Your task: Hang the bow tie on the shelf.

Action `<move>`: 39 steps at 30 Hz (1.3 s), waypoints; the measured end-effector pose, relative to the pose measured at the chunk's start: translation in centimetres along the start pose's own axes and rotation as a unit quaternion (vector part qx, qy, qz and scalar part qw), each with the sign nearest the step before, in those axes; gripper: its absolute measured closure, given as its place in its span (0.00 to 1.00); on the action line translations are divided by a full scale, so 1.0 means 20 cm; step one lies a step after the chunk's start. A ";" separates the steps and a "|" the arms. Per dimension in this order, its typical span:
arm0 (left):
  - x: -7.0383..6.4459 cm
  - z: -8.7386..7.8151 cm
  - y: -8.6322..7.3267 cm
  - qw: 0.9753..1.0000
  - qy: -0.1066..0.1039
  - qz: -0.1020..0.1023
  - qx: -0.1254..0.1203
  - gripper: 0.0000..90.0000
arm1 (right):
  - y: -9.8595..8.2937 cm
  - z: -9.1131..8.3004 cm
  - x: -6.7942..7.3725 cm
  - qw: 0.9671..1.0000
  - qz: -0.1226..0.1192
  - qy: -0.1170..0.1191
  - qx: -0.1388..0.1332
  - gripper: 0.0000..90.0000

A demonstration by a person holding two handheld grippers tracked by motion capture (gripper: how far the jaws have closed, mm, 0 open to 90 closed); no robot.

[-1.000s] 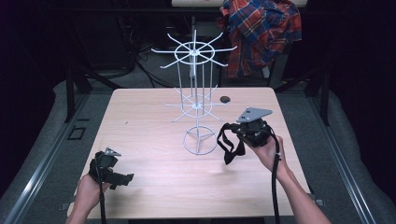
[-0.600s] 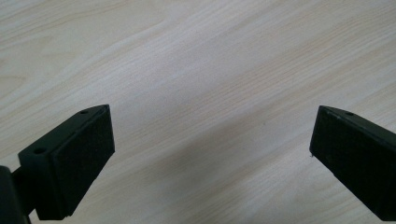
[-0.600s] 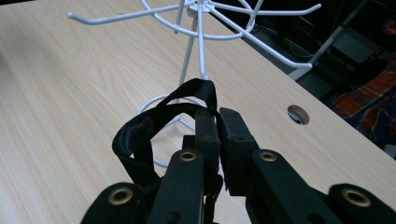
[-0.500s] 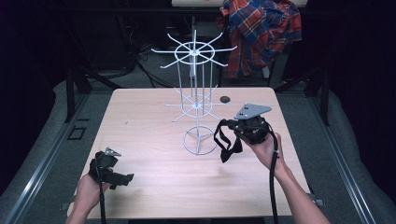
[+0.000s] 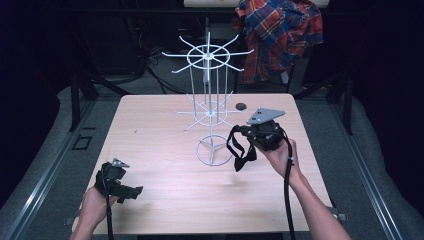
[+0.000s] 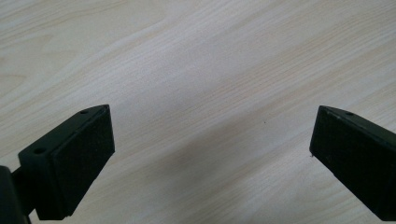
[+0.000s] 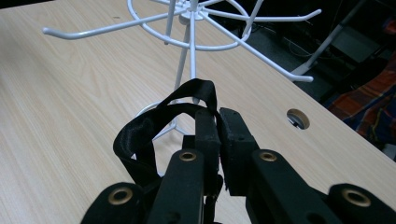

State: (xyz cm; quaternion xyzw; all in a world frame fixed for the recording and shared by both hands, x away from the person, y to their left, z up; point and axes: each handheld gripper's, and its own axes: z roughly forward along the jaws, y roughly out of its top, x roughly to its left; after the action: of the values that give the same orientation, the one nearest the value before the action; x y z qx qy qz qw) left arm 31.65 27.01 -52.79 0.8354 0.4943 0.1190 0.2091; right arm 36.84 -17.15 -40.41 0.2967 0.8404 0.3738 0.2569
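Right hand-held gripper (image 5: pixel 248 134) is clamped tight on a black strap (image 7: pixel 159 122), held above the table (image 5: pixel 160 125) just right of the white wire rack (image 5: pixel 209 107), whose base ring sits closest and whose lower hooks jut toward the strap. A small dark hole (image 5: pixel 241 105) lies behind the rack's right side. Left hand-held gripper (image 6: pixel 210 154) is well left of the rack, jaws spread wide, holding nothing. A plaid shirt (image 5: pixel 280 35) hangs beyond the rack.
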 end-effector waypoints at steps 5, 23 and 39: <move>0.00 0.00 0.00 1.000 0.001 0.000 0.000 0.00 | 0.00 0.03 0.00 1.000 0.003 0.002 0.002 0.96; 0.00 0.00 0.00 1.000 -0.002 -0.001 -0.001 0.00 | -0.01 0.10 -0.01 1.000 0.014 0.010 0.011 0.96; -0.01 0.00 0.00 1.000 -0.001 -0.003 -0.004 0.00 | -0.01 0.14 -0.02 0.999 0.025 0.020 0.011 0.96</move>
State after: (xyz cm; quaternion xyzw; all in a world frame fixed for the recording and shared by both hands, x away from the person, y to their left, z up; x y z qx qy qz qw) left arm 31.64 26.88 -52.74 0.8332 0.4960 0.1197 0.2130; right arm 38.91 -16.27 -42.10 0.3130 0.8417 0.3769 0.2271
